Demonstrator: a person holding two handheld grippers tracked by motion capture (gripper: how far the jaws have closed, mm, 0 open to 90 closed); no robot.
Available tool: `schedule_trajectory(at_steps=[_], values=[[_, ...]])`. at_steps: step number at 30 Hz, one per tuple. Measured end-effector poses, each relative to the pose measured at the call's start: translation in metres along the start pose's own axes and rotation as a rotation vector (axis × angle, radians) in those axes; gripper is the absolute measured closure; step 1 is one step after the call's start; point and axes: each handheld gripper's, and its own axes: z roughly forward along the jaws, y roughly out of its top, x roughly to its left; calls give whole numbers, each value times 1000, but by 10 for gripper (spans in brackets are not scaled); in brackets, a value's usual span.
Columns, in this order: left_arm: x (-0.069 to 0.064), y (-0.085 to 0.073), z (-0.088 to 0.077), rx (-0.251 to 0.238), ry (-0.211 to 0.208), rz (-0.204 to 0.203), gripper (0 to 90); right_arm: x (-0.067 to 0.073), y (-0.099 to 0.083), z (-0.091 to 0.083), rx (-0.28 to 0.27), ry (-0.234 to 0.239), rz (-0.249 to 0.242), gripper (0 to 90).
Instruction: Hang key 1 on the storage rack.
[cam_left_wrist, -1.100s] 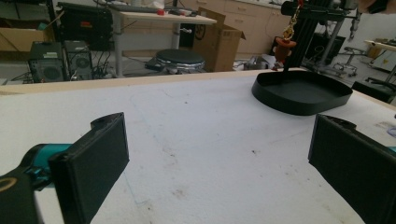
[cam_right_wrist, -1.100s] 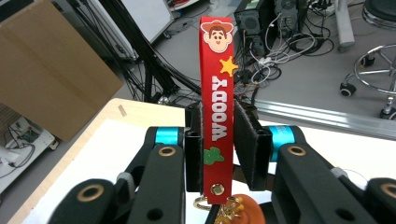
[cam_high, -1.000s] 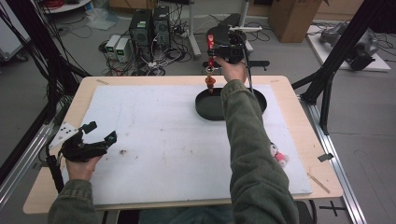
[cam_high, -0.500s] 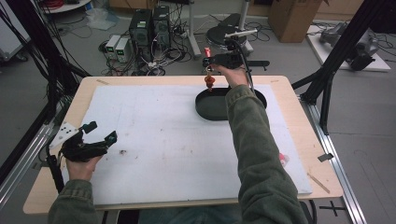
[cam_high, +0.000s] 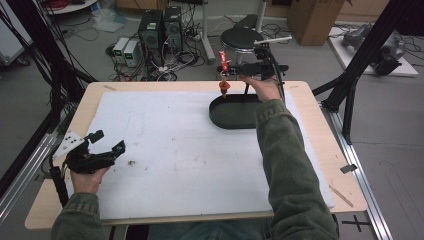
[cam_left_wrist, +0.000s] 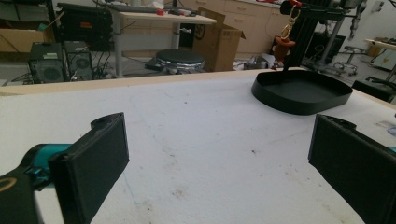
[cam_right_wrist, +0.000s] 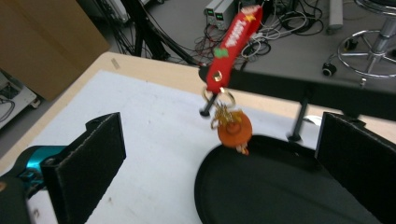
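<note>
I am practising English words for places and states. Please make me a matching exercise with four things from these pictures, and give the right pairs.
Things:
1. keychain
2. tray
3. left gripper
4. right gripper

Places or states:
A. black, lying on the white mat
B. open, held low over the near left part of the table
C. red and orange, hanging from a black rack above the tray's far edge
D. open, held up by the rack at the table's far side

Pairs: 1-C, 2-A, 3-B, 4-D
</note>
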Motion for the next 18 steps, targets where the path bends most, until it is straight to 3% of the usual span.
schedule_trajectory(at_steps=[3, 5, 7, 11, 15, 18], values=[[0, 0, 0, -1, 0, 0, 54, -3, -11, -10, -6, -17, -16, 9], [-1, 0, -1, -5, -1, -4, 53, -4, -18, -15, 20, -40, -36, 9], [-1, 1, -1, -2, 0, 1, 53, -5, -24, -22, 2, -61, -55, 9], [-2, 0, 0, 4, 3, 8, 53, -6, -38, -36, -10, -62, -82, 9], [-2, 0, 0, 5, 4, 9, 53, -10, -53, -42, 24, -94, -121, 9], [-3, 0, 0, 7, 3, 12, 53, -15, -62, -46, 42, -90, -112, 9]])
